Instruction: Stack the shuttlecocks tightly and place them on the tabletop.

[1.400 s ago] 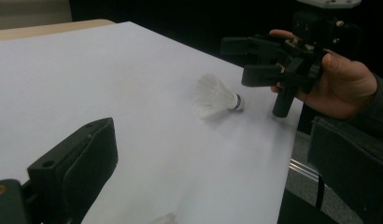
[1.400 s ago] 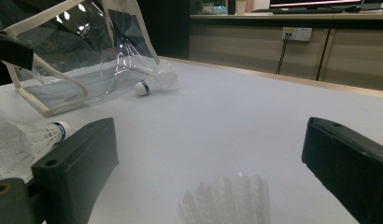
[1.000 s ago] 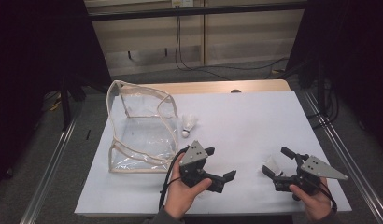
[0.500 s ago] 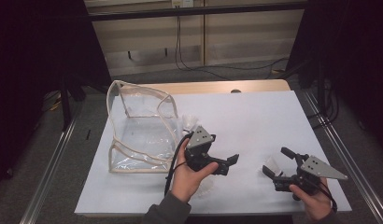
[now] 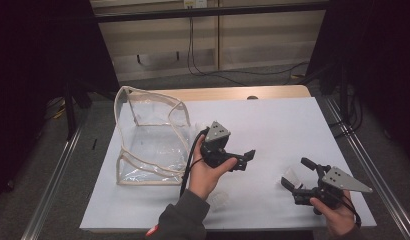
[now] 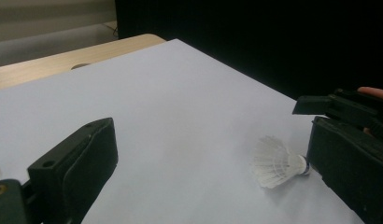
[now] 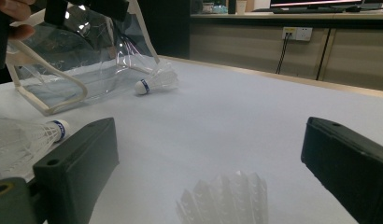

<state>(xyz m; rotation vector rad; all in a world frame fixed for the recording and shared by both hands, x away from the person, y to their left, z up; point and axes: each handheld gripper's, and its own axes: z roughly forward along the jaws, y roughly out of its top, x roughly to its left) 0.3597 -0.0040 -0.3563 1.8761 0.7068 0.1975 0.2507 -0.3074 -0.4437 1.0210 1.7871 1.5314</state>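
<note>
High view
- Work surface: white rectangular table top (image 5: 273,125) with a wooden strip along its far edge.
- Bag: clear plastic pouch with cream piping (image 5: 150,137), standing open at the table's left side.
- Left gripper (image 5: 241,161): held above the table just right of the pouch, jaws apart, nothing between them.
- Right gripper (image 5: 296,173): low at the near right of the table, jaws apart.
- Shuttlecock A: white feathered shuttlecock (image 5: 293,175) lying on the table between the right gripper's jaws, not clamped.
- Shuttlecock B: second white shuttlecock (image 5: 219,198), on the table beside the left hand's sleeve.

Left gripper view
- Own jaws: spread wide, empty.
- Shuttlecock A (image 6: 276,162): lying on its side on the white surface, cork end toward the right gripper (image 6: 341,119), which is farther off.

Right gripper view
- Own jaws: spread wide; shuttlecock A (image 7: 224,198) lies between them, touching neither.
- Shuttlecock B (image 7: 26,137): at the left, blue band at its cork.
- Shuttlecock C: third white shuttlecock (image 7: 157,79), lying just beside the pouch (image 7: 68,60).
</note>
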